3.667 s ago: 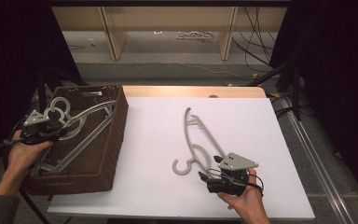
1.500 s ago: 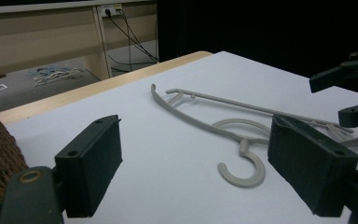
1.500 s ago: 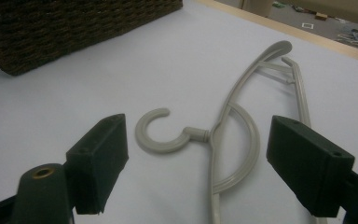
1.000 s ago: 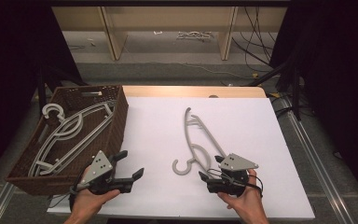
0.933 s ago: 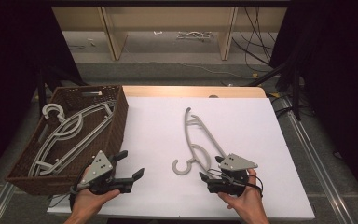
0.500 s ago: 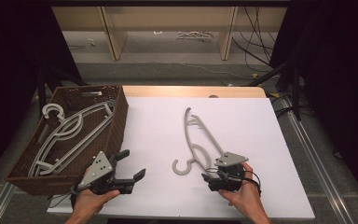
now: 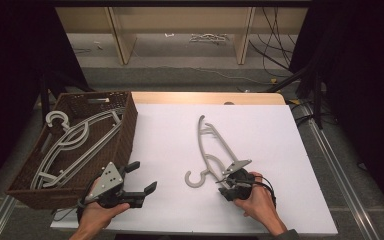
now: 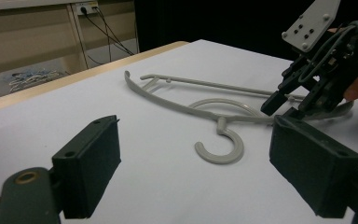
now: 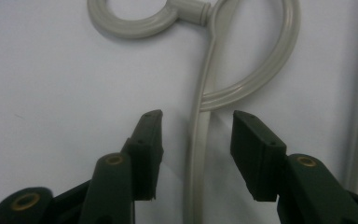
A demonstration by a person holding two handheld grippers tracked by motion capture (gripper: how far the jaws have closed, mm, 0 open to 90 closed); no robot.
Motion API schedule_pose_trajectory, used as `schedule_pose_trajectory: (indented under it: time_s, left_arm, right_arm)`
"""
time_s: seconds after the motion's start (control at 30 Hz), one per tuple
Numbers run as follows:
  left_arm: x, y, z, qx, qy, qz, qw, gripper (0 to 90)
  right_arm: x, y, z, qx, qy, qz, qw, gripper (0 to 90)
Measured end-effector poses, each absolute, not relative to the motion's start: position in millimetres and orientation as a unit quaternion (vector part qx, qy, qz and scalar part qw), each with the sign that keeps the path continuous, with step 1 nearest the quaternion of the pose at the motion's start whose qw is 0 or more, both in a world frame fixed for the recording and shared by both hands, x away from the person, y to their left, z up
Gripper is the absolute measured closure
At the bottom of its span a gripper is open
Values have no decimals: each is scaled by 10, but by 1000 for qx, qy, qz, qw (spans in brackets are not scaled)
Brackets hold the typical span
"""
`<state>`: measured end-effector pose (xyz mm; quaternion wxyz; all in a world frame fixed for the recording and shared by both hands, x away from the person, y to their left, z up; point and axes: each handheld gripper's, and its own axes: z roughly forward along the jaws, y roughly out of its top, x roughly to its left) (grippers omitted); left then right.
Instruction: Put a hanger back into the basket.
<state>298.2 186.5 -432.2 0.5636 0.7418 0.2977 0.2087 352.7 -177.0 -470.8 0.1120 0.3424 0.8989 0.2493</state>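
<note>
1. The right gripper [image 9: 195, 135] has its two black jaws standing on either side of one arm of the grey plastic clothes hanger [image 9: 200, 140]. Its jaws have just been closing, yet a gap shows on each side of the arm, so the pads do not press on it.
2. The left gripper [image 8: 193, 172] holds its jaws spread wide with nothing between them, low over the white counter [image 7: 165, 135] near its front edge.
3. The hanger lies flat on the counter. Its long axis runs from the front, just by the right gripper, away toward the back of the counter, leaning a little leftward. Its open hook sits at the near end, curling toward the left gripper.
4. Left of the counter stands a dark brown woven basket [image 7: 125, 135] with more grey hangers [image 7: 75, 145] lying inside it.
</note>
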Motion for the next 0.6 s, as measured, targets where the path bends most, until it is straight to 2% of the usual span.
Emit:
schedule_pose_trajectory:
  time_s: [0.3,0.6]
  left_arm:
    - [2997,1844,-4338,745,294,208,561,172]
    - [3029,1816,-4355,753,287,204,555,184]
  right_arm:
    - [3654,-1679,-4665,354,908,208,79,621]
    - [3724,-1648,-4646,341,918,188,72,707]
